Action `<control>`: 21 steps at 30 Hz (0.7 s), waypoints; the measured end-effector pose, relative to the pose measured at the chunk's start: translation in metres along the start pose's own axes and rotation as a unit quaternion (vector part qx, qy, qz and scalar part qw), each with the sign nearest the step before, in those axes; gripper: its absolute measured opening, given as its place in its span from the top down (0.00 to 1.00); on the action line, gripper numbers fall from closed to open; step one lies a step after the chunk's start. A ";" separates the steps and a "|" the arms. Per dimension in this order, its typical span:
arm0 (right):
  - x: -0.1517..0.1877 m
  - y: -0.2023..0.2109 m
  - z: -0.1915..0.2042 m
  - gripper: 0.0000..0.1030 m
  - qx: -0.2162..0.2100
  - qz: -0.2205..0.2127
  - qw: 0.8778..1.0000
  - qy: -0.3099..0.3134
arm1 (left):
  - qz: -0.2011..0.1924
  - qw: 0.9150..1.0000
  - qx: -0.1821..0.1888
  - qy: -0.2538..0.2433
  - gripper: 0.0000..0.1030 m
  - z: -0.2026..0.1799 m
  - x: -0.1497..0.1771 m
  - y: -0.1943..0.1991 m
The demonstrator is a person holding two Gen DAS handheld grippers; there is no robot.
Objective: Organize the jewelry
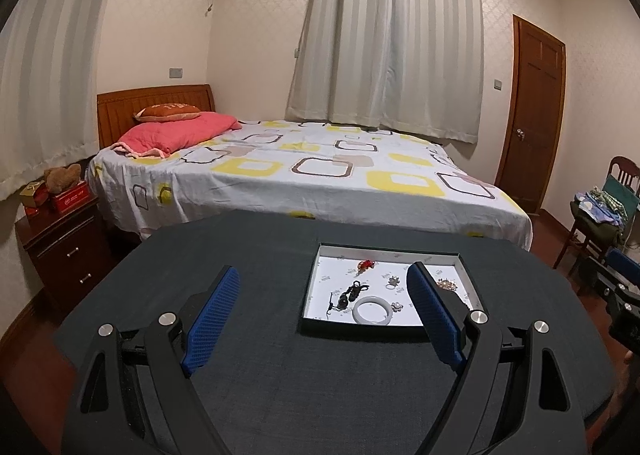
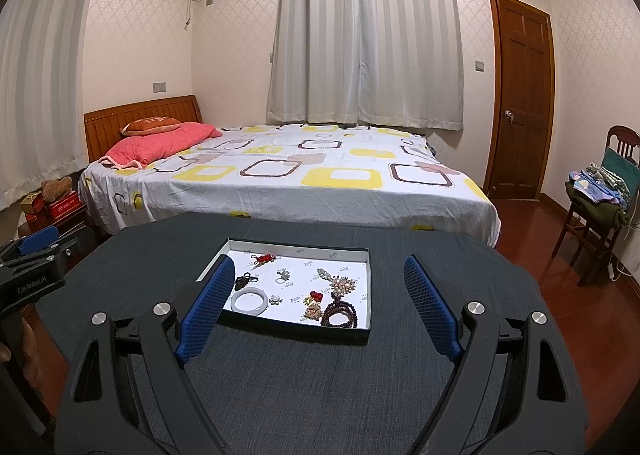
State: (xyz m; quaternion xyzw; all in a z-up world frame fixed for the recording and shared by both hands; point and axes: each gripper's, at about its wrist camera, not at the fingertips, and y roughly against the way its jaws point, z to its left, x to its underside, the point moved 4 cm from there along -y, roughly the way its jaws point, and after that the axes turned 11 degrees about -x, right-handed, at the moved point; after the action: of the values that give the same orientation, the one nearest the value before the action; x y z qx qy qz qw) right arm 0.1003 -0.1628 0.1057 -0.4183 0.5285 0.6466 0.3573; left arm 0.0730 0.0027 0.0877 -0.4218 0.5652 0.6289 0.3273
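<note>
A shallow white-lined box tray [image 2: 362, 255] [image 1: 316, 279] sits on the dark table [image 2: 300, 375]. In it lie several jewelry pieces: a white bangle [image 2: 249, 301] [image 1: 372, 310], a red knot charm [image 2: 264, 258] [image 1: 365, 264], a dark cord piece [image 2: 245, 280] [image 1: 354, 291], a dark bead bracelet [image 2: 340, 313], a pearl brooch [image 2: 344, 285] and small rings and flowers. My left gripper [image 1: 324, 275] is open and empty, above the table before the tray. My right gripper [image 2: 319, 265] is open and empty, also short of the tray.
A bed [image 2: 280, 179] stands beyond the table. A nightstand [image 1: 60, 247] with red boxes is at the left. A chair [image 2: 600, 207] piled with clothes is at the right, near a wooden door [image 2: 520, 95]. The left gripper's body shows at the left edge of the right wrist view [image 2: 32, 263].
</note>
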 end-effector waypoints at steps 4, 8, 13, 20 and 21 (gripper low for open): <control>0.000 -0.002 0.004 0.18 0.000 0.001 1.000 0.000 | -0.003 1.000 0.004 0.005 0.18 0.001 0.000 0.000; 0.000 -0.003 0.005 0.18 0.000 0.001 1.000 0.000 | -0.015 1.000 -0.007 0.002 0.18 0.000 0.000 0.002; 0.001 -0.003 0.006 0.18 -0.001 0.001 1.000 0.000 | -0.034 0.999 -0.022 0.006 0.17 0.002 -0.001 0.005; 0.001 -0.003 0.006 0.18 0.000 0.001 1.000 -0.001 | -0.040 0.999 -0.030 -0.003 0.17 0.001 0.000 0.000; 0.003 -0.004 0.007 0.18 0.000 0.001 1.000 -0.001 | -0.036 0.999 -0.031 -0.009 0.17 0.001 0.001 -0.004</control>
State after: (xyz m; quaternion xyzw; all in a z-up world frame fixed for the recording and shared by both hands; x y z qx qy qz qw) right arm 0.1018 -0.1553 0.1022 -0.4167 0.5285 0.6476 0.3572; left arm 0.0757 0.0038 0.0847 -0.4456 0.5272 0.6377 0.3418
